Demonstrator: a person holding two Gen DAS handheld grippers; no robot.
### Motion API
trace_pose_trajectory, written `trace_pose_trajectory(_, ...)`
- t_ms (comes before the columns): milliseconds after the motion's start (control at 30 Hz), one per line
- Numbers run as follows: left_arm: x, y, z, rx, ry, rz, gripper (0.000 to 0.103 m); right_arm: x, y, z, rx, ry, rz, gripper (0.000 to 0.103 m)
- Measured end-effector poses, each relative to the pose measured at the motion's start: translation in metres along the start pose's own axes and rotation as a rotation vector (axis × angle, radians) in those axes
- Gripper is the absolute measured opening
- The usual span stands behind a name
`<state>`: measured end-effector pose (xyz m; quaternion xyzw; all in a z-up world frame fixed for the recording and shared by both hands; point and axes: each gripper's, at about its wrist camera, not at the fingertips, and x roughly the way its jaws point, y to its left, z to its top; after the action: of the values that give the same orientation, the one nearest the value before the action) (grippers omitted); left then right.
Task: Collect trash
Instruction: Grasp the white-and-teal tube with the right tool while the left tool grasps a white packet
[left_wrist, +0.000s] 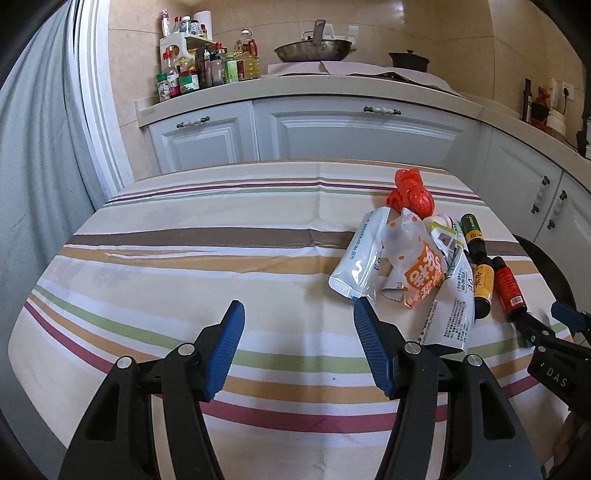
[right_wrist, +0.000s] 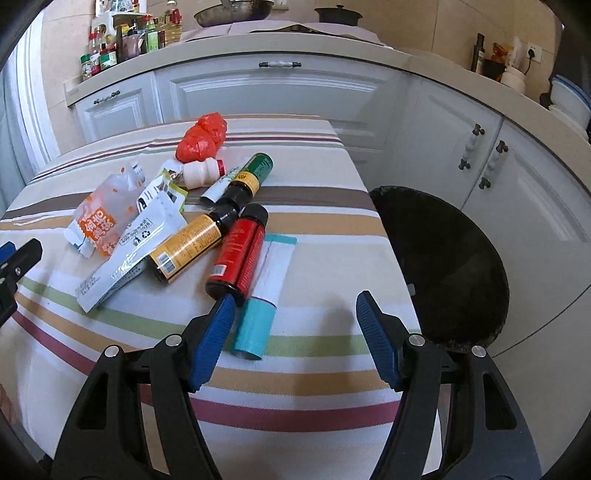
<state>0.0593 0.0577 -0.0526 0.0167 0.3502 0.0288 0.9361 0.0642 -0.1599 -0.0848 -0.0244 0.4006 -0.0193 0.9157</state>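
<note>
Near the tabletop's (right_wrist: 314, 365) right edge, trash (right_wrist: 177, 236) lies beside the bin (right_wrist: 443, 266); both claws (left_wrist: 297, 343) (right_wrist: 295, 332) gape empty.

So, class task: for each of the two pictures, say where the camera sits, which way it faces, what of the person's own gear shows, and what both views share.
Left wrist: on the left gripper, tilted down over the striped table towards the kitchen cabinets; its open blue fingers show, right gripper at the edge.
Right wrist: on the right gripper, facing the bottles and black bin; fingers open.
Shared: red bag, red bottle, wrappers.
</note>
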Motion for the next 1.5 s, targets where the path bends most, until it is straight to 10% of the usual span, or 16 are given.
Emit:
trace_pose_trajectory(500,0.001,-0.015,-0.002,0.027,0.014,-0.024,0.06,-0.001,-0.003,-0.003,-0.024,0.015,0.05,0.016)
trace_pose_trajectory(1233,-0.005,-0.073,-0.006,0.133,0.008,-0.162,0.06,-0.013,-0.047,-0.002,0.056,-0.045,0.037,0.01)
trace_pose_trajectory(1500,0.009,-0.091,-0.006,0.178,0.06,-0.169,0.038,-0.014,-0.065,-0.003,0.094,-0.063,0.042,0.01)
